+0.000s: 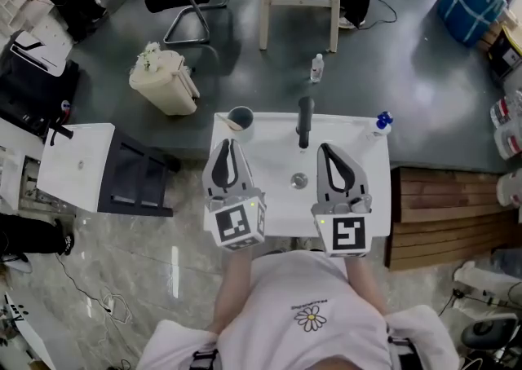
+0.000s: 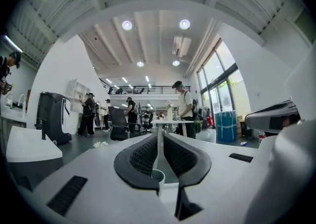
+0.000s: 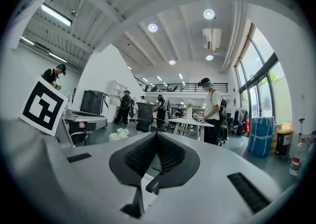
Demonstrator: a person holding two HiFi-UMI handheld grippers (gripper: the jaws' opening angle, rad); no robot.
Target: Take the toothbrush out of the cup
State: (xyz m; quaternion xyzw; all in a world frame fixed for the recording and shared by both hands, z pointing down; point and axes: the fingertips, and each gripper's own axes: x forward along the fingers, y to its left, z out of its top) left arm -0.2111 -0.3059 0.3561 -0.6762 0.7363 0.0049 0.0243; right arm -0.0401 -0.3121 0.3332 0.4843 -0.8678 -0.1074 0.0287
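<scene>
toothbrush (image 1: 227, 121): in cup (image 1: 247, 118) at sink's (image 1: 273, 197) back-left corner, near upright, leaning left | lower end hidden in cup | left gripper (image 1: 229, 143): jaws together, near cup | right gripper (image 1: 327, 148): jaws together

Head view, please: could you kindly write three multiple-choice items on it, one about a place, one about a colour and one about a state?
1. Where does the cup stand?
A) at the far left corner of the basin
B) beside the drain
C) on the floor

2. What colour is the tap?
A) white
B) black
C) blue

3. Where is the toothbrush?
A) on the floor
B) lying flat on the basin
C) in the cup

Answers:
1 A: the cup sits on the white corner, just beyond the left tool.
2 B: the tap shows dark against the white basin.
3 C: the toothbrush leans on the cup's rim, and the shut left tool stops short of it.
</scene>
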